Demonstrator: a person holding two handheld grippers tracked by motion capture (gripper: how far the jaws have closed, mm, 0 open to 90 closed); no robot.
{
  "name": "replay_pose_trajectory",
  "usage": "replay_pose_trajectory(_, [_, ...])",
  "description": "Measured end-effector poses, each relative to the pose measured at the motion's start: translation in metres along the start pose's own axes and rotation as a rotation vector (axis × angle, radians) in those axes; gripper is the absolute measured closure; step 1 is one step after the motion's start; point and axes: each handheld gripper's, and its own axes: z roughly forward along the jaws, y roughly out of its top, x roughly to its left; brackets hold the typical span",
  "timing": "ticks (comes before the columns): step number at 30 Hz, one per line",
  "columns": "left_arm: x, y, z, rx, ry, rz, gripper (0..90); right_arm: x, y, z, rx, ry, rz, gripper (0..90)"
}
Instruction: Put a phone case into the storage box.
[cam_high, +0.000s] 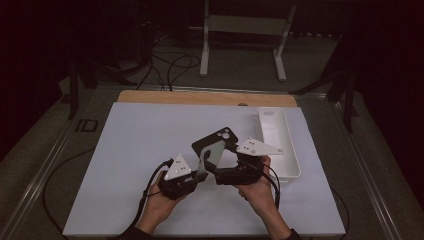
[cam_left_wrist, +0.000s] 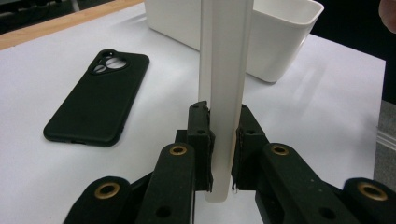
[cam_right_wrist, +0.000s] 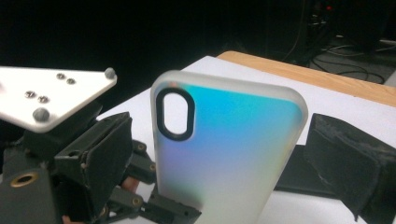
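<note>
High view, black case (cam_high: 216, 140): your landmark, flat on the bench (cam_high: 130, 150).
Left tool (cam_high: 199, 172): just in front of the black case, clamped on the bottom edge of the translucent case (cam_high: 214, 154), which stands upright.
Right tool (cam_high: 223, 161): spread wide around the translucent case, pads clear of it.
White tray (cam_high: 287, 150): right of the black case.

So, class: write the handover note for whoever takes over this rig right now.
Left gripper: shut on the clear case, holding it upright by its edges.
Right gripper: open, its jaws either side of the clear case, not pressing.
Black case: flat on the table, back up.
White bin: at the table's right side.
Done: clear case lifted.
Left: probably to pass it across or place it; where cannot be told.
</note>
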Motion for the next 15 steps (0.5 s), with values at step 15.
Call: replay_pose_trajectory(15, [-0.0053,-0.0003,0.0051,-0.003,0.008,-0.007,80.7,0.0079,-0.0025,0.0097,-0.014,-0.089,0.031,13.5])
